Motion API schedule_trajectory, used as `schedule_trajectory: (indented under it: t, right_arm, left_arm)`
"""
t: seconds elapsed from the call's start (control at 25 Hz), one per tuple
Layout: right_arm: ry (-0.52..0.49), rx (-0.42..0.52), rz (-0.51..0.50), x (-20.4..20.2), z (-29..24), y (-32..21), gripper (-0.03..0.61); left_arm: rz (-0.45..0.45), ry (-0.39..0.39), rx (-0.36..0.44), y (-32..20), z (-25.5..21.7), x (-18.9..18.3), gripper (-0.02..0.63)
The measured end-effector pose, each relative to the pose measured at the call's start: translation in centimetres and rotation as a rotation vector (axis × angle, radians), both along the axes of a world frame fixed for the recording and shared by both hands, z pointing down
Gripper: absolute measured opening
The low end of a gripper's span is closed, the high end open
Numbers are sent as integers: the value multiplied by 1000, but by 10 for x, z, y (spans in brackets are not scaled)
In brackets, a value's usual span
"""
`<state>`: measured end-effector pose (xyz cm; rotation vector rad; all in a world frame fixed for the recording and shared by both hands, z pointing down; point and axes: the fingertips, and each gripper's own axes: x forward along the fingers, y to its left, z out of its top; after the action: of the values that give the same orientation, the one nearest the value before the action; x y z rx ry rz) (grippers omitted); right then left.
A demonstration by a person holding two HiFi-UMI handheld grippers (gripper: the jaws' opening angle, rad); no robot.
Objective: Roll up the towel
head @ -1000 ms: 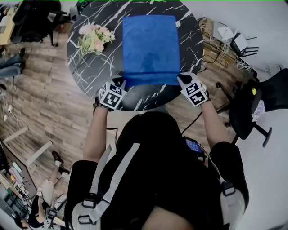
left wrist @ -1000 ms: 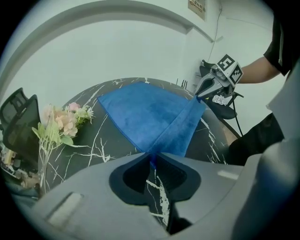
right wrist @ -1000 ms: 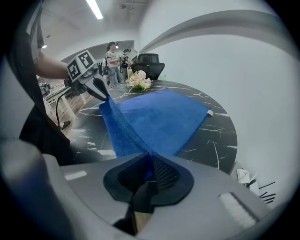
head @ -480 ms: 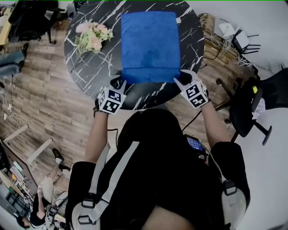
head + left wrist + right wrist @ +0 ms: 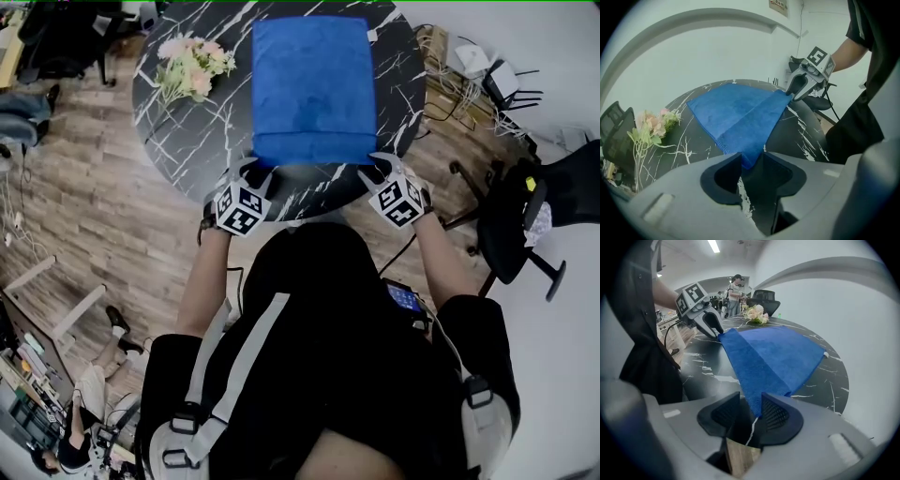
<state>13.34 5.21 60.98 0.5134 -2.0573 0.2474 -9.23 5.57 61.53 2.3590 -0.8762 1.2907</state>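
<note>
A blue towel (image 5: 314, 89) lies flat on the round black marble table (image 5: 187, 141), with its near edge toward me. My left gripper (image 5: 251, 171) sits at the towel's near left corner and my right gripper (image 5: 378, 169) at the near right corner. In the left gripper view the towel (image 5: 740, 112) runs to a point between the jaws of the left gripper (image 5: 750, 161), which have just been opening; a gap shows beside the cloth. In the right gripper view the towel (image 5: 773, 355) corner hangs loose between the parted jaws of the right gripper (image 5: 751, 404), which have also just opened.
A bunch of pale pink flowers (image 5: 192, 70) lies on the table left of the towel. A black office chair (image 5: 539, 206) stands at the right, with cables and white boxes (image 5: 478, 70) on the floor beyond it. Wooden floor surrounds the table.
Both grippers have shifted a little forward over the table's near rim together with the towel's near edge. Their jaws, shut on the corners before, now stand apart around them.
</note>
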Motion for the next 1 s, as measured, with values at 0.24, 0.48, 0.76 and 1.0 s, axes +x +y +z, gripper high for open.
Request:
schedule_trajectory:
  t: [0.24, 0.48, 0.76, 1.0]
  right_arm:
    - [-2, -20, 25, 4, 6, -8, 121]
    - [1, -6, 27, 5, 7, -15, 77]
    - [45, 64, 15, 4, 12, -13, 47]
    - [52, 66, 46, 5, 5, -5, 36]
  left_arm:
    - [-6, -22, -31, -1, 8, -7, 153]
    - [7, -25, -83, -2, 10, -6, 147]
    - [-4, -87, -95, -11, 12, -11, 37]
    - [-38, -68, -91, 0, 9, -13, 21]
